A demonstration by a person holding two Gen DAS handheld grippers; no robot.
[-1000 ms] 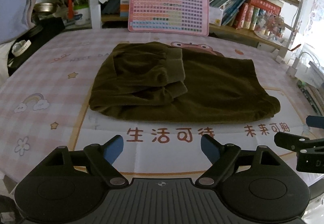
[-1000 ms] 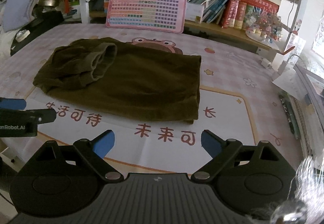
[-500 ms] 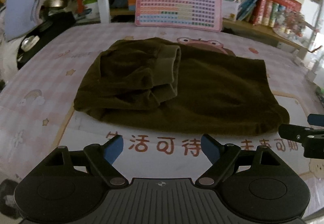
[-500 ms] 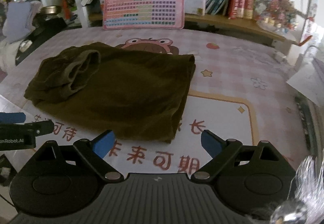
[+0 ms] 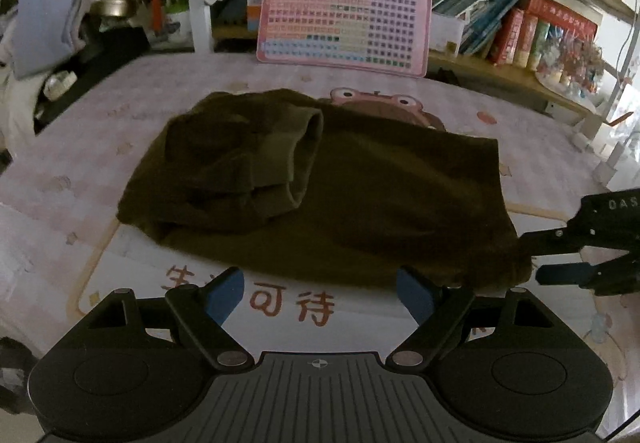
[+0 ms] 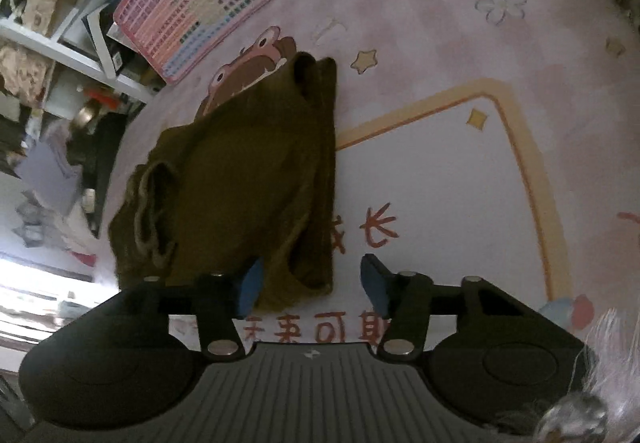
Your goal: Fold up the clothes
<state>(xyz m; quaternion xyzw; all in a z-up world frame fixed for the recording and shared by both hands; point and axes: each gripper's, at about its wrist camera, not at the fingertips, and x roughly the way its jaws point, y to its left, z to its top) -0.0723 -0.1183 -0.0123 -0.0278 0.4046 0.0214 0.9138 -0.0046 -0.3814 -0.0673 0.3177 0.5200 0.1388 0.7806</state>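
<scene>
The olive garment (image 5: 320,187) lay mid-frame on the pink mat (image 5: 100,115), sleeves folded over its left. Both the left gripper (image 5: 320,293) and right gripper (image 6: 308,285) gaped, empty; closing on only the corner's top layer might have dragged the fold apart

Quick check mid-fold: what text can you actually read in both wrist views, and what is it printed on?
"可待": red print on the table mat, at the near edge of the brown garment.
"未来可期", seen upside down: same mat, right wrist view.
"DAS", cut off: right gripper body.
Pink keyboard toy and book spines: too small.
</scene>
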